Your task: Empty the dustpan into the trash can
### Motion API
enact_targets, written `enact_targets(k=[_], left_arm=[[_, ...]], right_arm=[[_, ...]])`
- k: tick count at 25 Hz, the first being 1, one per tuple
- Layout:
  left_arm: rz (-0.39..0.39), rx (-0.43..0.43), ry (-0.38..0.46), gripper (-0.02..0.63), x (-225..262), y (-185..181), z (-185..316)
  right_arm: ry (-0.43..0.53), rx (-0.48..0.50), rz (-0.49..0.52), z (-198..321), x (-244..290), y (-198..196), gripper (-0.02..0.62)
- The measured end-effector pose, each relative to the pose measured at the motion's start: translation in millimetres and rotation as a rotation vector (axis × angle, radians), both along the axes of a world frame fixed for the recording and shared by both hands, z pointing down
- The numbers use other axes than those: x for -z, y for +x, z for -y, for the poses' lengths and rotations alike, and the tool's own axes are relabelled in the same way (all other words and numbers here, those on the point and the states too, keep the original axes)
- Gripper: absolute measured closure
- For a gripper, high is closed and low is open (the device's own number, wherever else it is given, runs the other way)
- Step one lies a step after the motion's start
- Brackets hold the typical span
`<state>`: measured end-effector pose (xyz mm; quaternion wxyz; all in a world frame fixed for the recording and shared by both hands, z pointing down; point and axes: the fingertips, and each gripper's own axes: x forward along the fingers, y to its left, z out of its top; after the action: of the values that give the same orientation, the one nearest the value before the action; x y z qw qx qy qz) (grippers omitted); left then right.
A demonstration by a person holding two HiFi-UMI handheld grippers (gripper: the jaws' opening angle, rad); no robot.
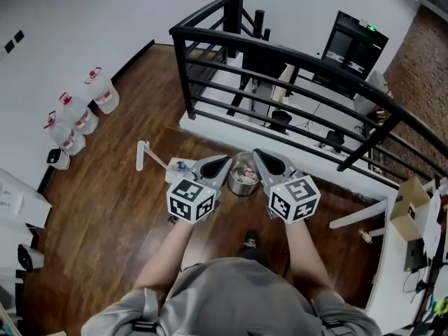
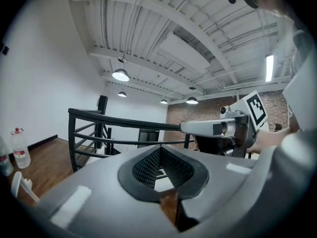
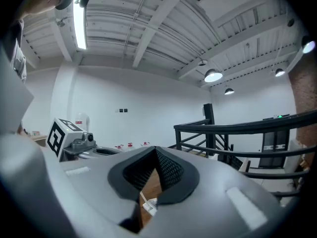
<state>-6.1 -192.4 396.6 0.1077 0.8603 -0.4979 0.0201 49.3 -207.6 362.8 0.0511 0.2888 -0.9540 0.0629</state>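
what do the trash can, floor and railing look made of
Trash can: likely metal, silvery with a shiny rim.
Floor: wood planks or wood-look laminate, dark brown, glossy; plank seams and glare show.
Railing: probably painted metal, black, with thin straight bars.

Trash can (image 1: 243, 178) contents indistinct
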Motion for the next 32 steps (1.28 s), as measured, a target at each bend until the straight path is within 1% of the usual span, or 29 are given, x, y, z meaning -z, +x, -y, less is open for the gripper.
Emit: enact_targets(k=[5,8,11,14,18,20,23,26,30,32], left_arm=[[0.008,0.169,0.019,0.6,14.4,-11.1,55.3],[0.012,0.277,0.02,0.601,17.5,-23.8,69.1],[0.01,0.374,0.008,0.601,12.8,-42.1,73.9],[0.012,0.436,-0.023,0.601,-0.3,-61.7,73.5],[0.021,0.504,-0.03,0.601,-6.3,-92.4,75.4],[0.029,0.548,-0.043,0.601,-14.5,-111.4,75.5],[0.04,0.642,-0.078,0.6,-36.4,-149.7,76.0],[0.027,0.73,-0.107,0.6,-64.5,-189.5,74.6],[0.028,0.803,-0.127,0.601,-110.1,-240.9,76.4],[0.011,0.841,-0.157,0.594,-139.6,-264.2,75.8]], right_arm=[[0.018,0.142,0.005,60.7,11.1,-7.2,0.595],[-0.001,0.235,0.019,79.9,9.5,-17.1,0.595],[-0.021,0.317,0.02,88.6,2.9,-33.3,0.595],[-0.044,0.373,0.012,90.2,-8.1,-53.5,0.595],[-0.061,0.42,0.004,93.1,-16.4,-87.5,0.595],[-0.065,0.445,-0.002,93.2,-18.8,-104.8,0.595],[-0.056,0.484,-0.016,94.2,-18.7,-132.6,0.595],[-0.057,0.513,-0.028,95.0,-21.0,-157.5,0.595],[-0.058,0.538,-0.063,97.4,-35.5,-190.4,0.595],[-0.068,0.555,-0.085,96.5,-46.2,-206.4,0.595]])
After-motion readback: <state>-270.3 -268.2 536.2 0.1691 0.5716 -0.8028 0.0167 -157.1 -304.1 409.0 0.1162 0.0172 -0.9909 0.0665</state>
